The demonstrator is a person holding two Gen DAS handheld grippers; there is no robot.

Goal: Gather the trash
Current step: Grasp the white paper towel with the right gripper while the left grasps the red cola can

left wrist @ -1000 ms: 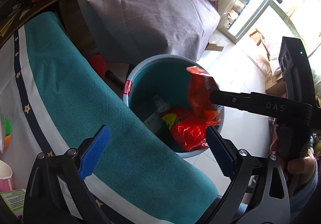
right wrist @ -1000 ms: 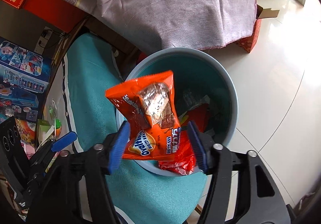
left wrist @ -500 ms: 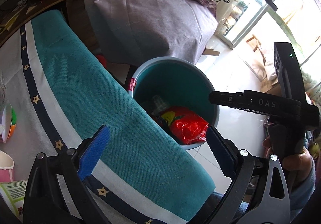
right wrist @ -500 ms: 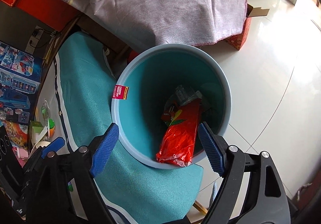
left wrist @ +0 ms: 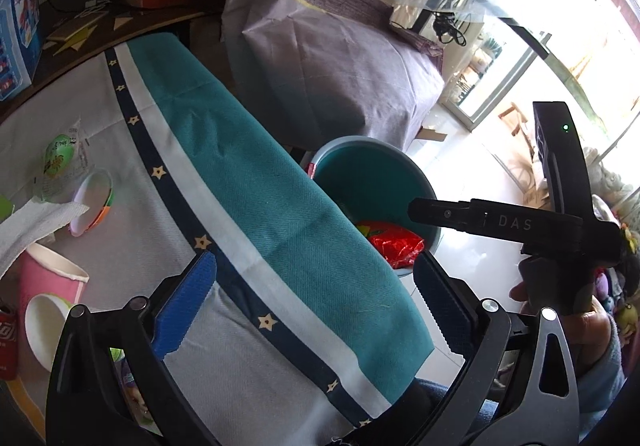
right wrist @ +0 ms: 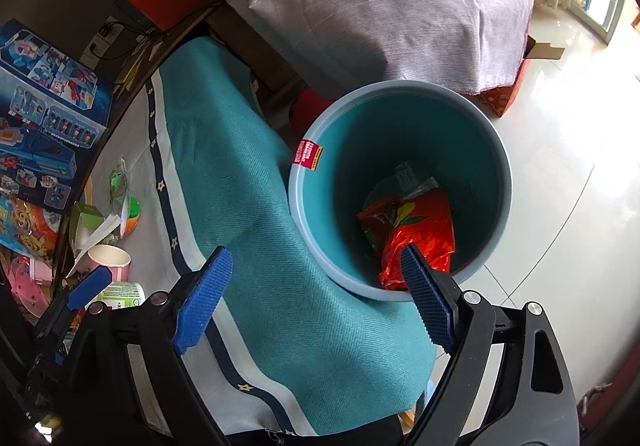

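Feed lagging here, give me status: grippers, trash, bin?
Right gripper empty, jaws opening. Left gripper open, empty. Orange wrapper inside bin. Pink cup on table, path clear.

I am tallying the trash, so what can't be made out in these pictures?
- Bin bottom, right wrist view: red wrapper covers what lies beneath.
- Red can, left wrist view: cut off by the picture's edge.
- Pink cup, left wrist view: tissue hides its inside.

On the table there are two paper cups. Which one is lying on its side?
The white cup lies on its side, its mouth facing the camera. The pink cup beside it stands upright with tissue in it.
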